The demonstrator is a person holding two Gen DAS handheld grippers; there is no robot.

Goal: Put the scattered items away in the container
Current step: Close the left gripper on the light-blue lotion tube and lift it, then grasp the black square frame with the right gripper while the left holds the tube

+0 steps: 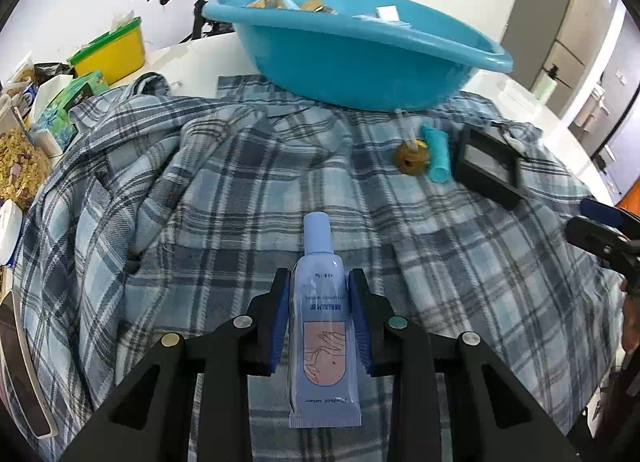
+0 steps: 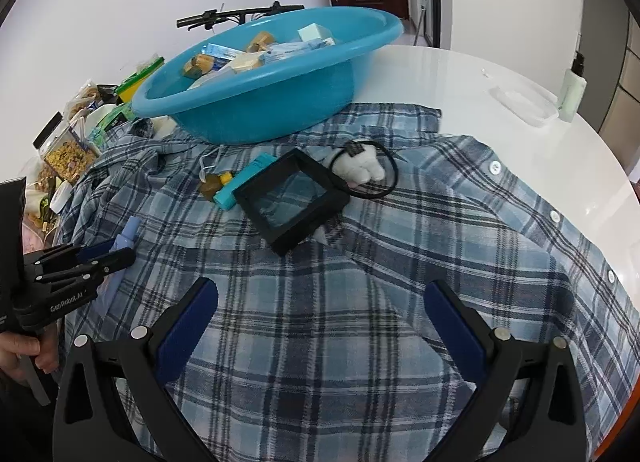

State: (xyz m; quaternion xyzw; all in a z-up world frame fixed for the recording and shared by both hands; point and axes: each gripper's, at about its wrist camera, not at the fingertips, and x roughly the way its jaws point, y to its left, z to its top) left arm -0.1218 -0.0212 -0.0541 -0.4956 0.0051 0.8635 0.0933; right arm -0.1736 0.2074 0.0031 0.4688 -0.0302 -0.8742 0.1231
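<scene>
**Left wrist view: tube gripped, a handful of items to go**

Left wrist camera shows the left gripper [image 1: 320, 322] closed on a pale blue tube [image 1: 323, 318], cap pointing away toward the blue basin [image 1: 360, 61]. The tube sits low over the plaid shirt [image 1: 200, 201] spread on the white table [image 2: 500, 73], well short of the basin.

The right gripper [image 2: 320, 326] is spread wide and holds nothing — it hangs above bare shirt.

By my reading the task is well along: the basin already carries several boxes and small packets. Left on the shirt, near the basin's foot, are a black square frame [image 2: 294, 201], a teal tube [image 2: 244, 179] touching a small brown trinket [image 2: 211, 186], and a white plush piece [image 2: 362, 167] inside a black loop [image 2: 390, 181]. The gripped tube looks next to go in.
</scene>
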